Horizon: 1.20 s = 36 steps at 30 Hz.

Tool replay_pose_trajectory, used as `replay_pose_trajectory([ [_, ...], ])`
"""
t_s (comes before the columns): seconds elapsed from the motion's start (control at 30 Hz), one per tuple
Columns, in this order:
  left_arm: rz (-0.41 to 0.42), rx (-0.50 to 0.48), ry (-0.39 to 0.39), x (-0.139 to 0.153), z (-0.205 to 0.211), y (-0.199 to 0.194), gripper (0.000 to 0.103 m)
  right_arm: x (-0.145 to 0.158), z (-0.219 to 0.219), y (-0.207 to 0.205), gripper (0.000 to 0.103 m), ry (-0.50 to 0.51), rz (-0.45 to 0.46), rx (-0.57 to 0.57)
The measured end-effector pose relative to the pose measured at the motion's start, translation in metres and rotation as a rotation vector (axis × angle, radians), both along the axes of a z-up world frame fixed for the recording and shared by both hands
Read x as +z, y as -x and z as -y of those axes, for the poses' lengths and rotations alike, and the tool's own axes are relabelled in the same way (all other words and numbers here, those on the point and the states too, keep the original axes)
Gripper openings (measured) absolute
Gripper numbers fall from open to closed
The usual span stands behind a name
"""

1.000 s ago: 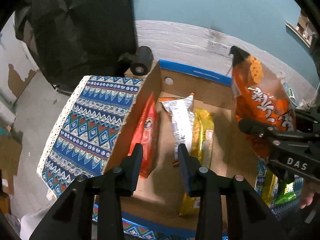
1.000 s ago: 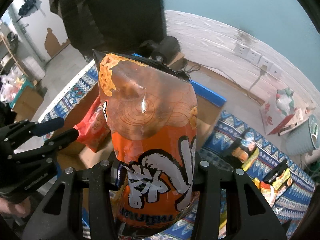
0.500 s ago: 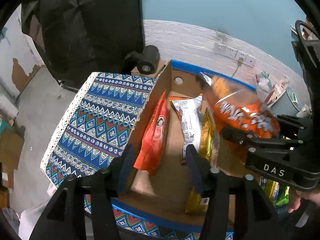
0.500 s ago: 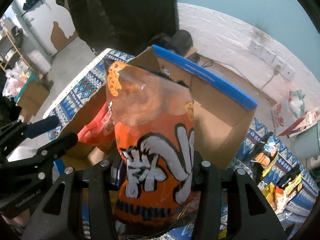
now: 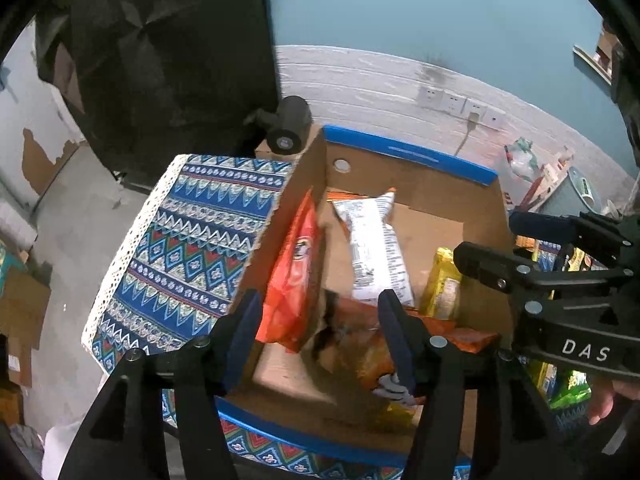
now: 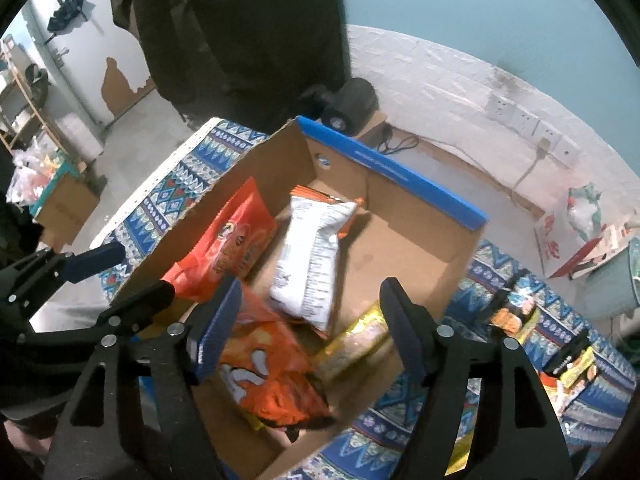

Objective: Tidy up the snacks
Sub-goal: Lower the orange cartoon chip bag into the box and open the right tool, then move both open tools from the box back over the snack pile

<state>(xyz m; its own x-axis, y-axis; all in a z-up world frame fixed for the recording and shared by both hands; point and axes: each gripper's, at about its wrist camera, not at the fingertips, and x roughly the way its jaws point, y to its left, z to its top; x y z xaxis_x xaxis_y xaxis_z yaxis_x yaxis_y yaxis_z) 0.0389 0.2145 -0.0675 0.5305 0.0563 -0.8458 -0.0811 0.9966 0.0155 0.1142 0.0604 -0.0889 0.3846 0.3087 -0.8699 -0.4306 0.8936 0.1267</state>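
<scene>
Both your grippers sit over the cardboard box [image 6: 404, 248], pointing down into it.

Right gripper [image 6: 310, 320]: its jaws have just been opening and stand apart now, holding nothing. The orange chip bag [image 6: 272, 368] lies in the box, lower centre of the right wrist frame. The left pad [image 6: 216, 328] is just beside the bag's upper edge; I can't tell if it touches. The right pad is clear of it. The bag is blurred in both views.

Left gripper [image 5: 320, 328]: its jaws have also just been opening and are apart and empty. In the left wrist frame the same orange chip bag [image 5: 372, 344] shows behind the fingers, low centre, on the box floor.

Other box contents:
- red snack bag [image 6: 228, 244] leaning on the left wall
- white snack bag [image 6: 312, 256] in the middle, running toward the far wall
- gold packet [image 6: 352, 340] right of the orange bag, partly under the white one

The box stands on a blue patterned tablecloth [image 6: 180, 176]. Its far rim is blue [image 6: 384, 164].

More loose snacks [image 6: 516, 312] lie on the cloth outside the box, right side of the right wrist frame. Green packets [image 5: 568, 392] show at the lower right of the left wrist frame, under your right gripper [image 5: 488, 244].
</scene>
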Motion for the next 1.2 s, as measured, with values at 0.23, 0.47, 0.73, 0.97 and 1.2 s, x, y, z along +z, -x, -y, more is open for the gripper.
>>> replay_pose_trajectory([
  [0.23,0.014,-0.064,-0.007,0.007,0.028,0.001,0.065,0.009,0.029,0.010,0.074,0.025,0.007,-0.047],
  [0.47,0.017,-0.130,-0.023,0.008,0.059,0.004,0.067,0.019,0.070,0.022,0.074,0.041,0.016,-0.115],
  [0.73,0.021,-0.216,-0.051,0.007,0.098,0.008,0.073,0.024,0.116,0.038,0.080,0.075,0.028,-0.185],
  [0.97,0.000,-0.307,-0.059,0.001,0.141,0.011,0.073,0.016,0.157,0.056,0.080,0.099,-0.003,-0.249],
  [1.2,-0.024,-0.390,-0.093,-0.008,0.177,0.020,0.073,0.003,0.199,0.079,0.080,0.116,-0.037,-0.310],
])
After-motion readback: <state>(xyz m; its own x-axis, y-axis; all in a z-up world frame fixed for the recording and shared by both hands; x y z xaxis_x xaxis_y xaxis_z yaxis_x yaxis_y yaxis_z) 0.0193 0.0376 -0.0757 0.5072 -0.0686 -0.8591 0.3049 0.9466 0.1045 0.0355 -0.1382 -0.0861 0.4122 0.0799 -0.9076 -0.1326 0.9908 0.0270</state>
